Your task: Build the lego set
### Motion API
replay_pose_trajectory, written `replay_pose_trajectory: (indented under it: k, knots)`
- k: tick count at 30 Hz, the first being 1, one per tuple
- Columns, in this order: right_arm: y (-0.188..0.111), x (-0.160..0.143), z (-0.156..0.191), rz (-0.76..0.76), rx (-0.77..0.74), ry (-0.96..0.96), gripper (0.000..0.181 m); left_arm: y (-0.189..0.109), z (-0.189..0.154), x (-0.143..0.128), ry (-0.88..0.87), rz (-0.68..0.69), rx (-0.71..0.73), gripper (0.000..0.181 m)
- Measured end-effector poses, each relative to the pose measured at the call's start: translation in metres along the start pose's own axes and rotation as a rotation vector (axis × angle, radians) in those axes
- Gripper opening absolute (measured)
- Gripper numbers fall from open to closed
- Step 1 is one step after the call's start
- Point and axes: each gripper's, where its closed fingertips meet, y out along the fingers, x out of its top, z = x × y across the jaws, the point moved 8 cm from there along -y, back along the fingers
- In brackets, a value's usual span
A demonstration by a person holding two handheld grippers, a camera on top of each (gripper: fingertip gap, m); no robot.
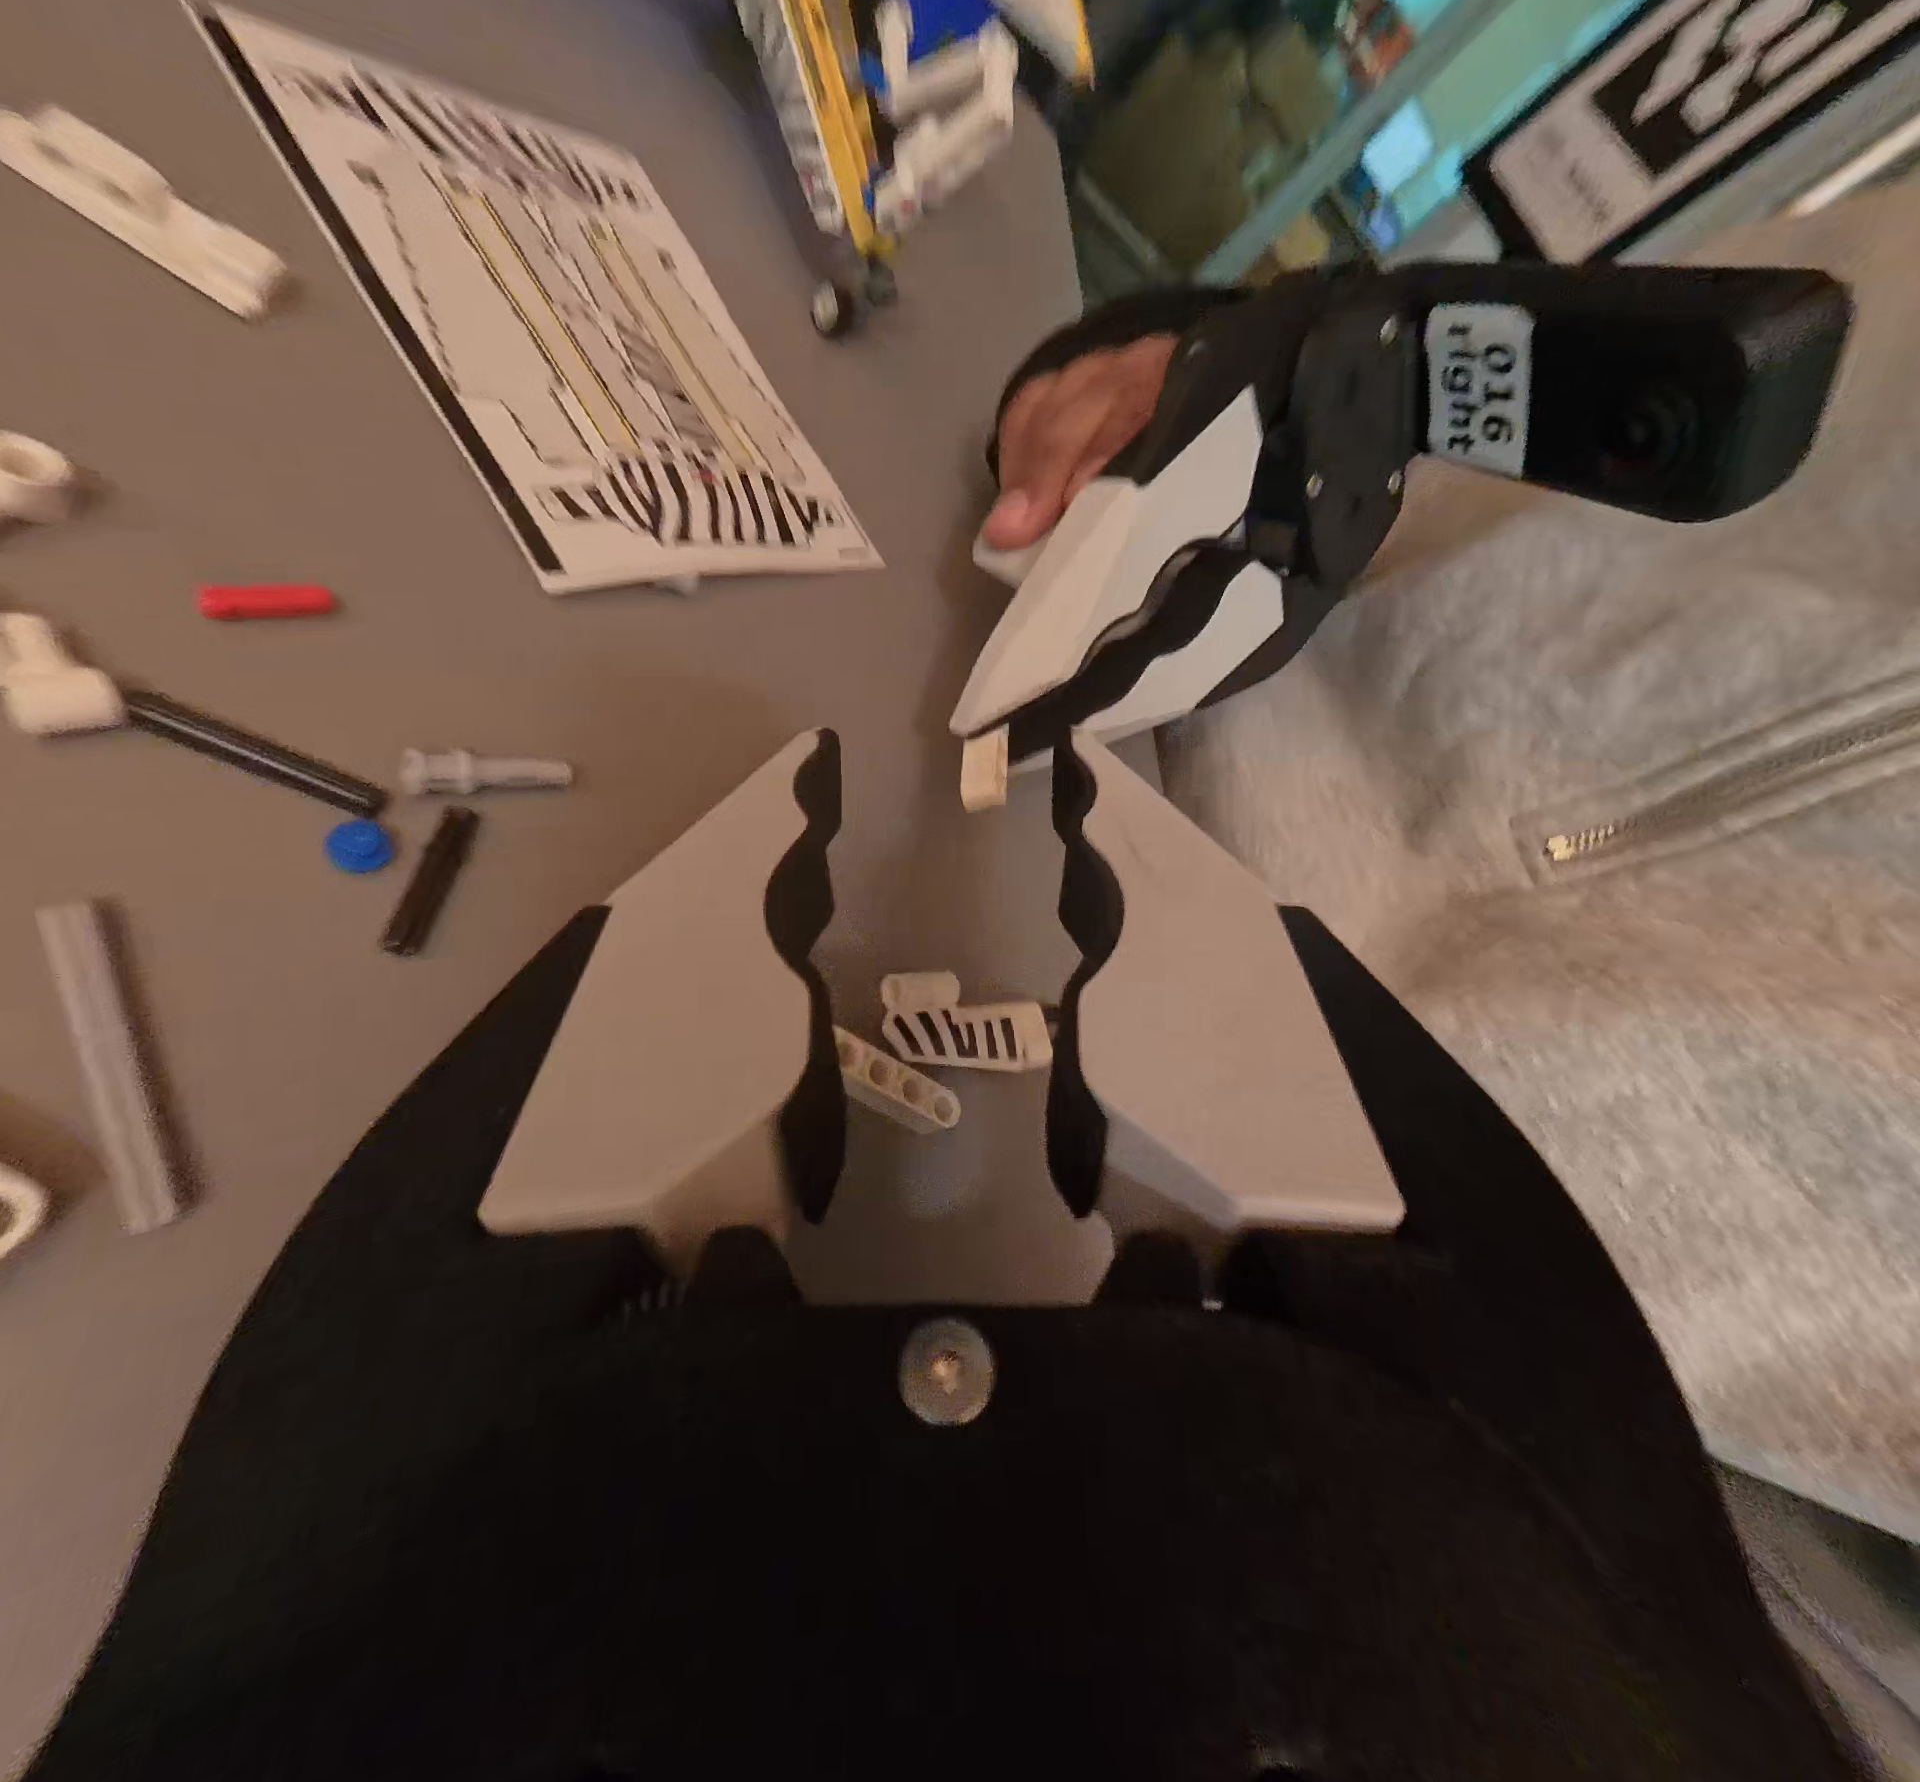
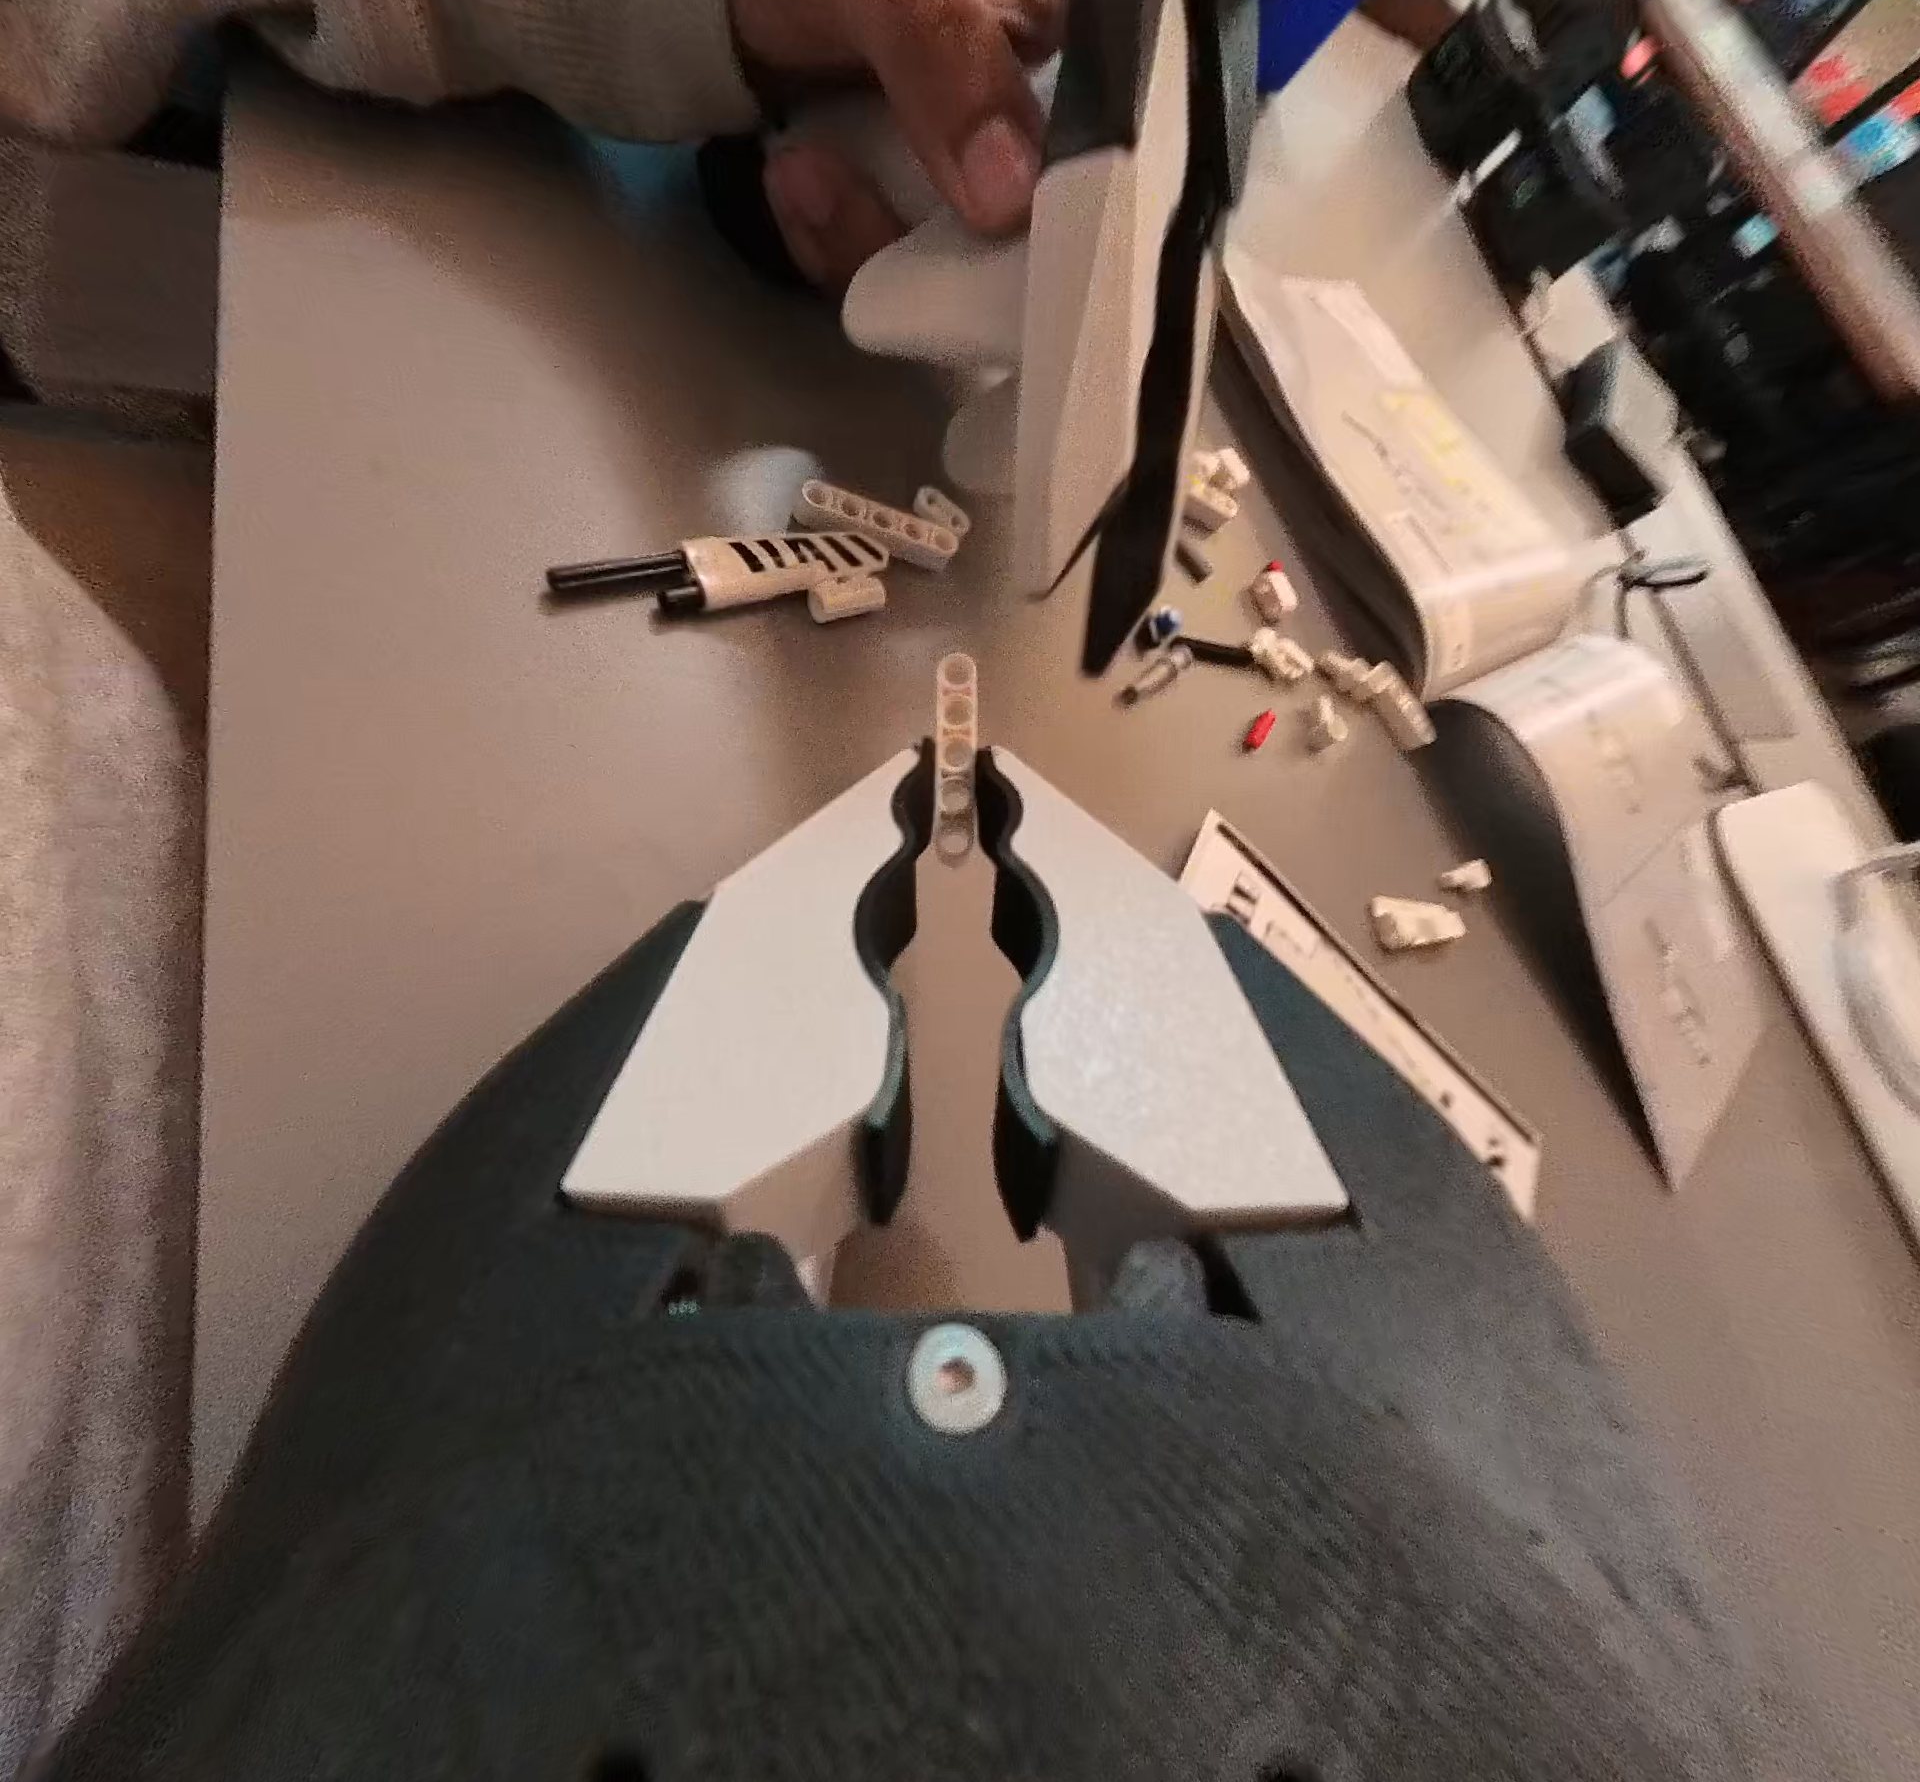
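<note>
white holed beam: pinched at the right gripper tips, long axis running forward along the fingers, free end past them above the grey worktop | left gripper: fingers apart, holding nothing | striped piece: flat on worktop between them

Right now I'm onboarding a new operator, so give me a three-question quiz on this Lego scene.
1. True or false: the right gripper holds a white holed beam.
2. The left gripper is: A) open, holding nothing; B) shut on a red pin; C) shut on the sticker sheet.
3. Fill in: the striped white piece lies on the ___.

Key: 1 true; 2 A; 3 table.
</note>
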Motion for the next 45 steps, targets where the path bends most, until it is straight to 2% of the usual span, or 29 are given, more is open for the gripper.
replay_pose_trajectory:
  k: [4, 9, 15, 21, 40, 45]
  knots:
    - [-0.002, -0.010, -0.009, 0.089, 0.145, 0.193, 0.006, -0.024, 0.004, 0.011, 0.050, -0.199, 0.094, 0.041]
    - [-0.003, -0.015, -0.011, 0.101, 0.274, 0.341, 0.006, -0.035, 0.006, 0.015, 0.099, -0.286, 0.203, 0.039]
    - [0.002, -0.018, -0.007, 0.141, 0.281, 0.313, 0.008, -0.039, 0.004, 0.017, 0.134, -0.326, 0.220, 0.036]
    - [0.003, -0.018, -0.007, 0.126, 0.296, 0.324, 0.018, -0.043, 0.003, 0.018, 0.138, -0.359, 0.224, 0.035]
    - [-0.009, -0.026, -0.016, 0.178, 0.305, 0.354, 0.017, -0.047, 0.004, 0.019, 0.128, -0.394, 0.225, 0.035]
    - [-0.018, -0.011, -0.024, 0.010, 0.301, 0.411, 0.020, -0.067, 0.012, 0.020, 0.079, -0.515, 0.344, 0.036]
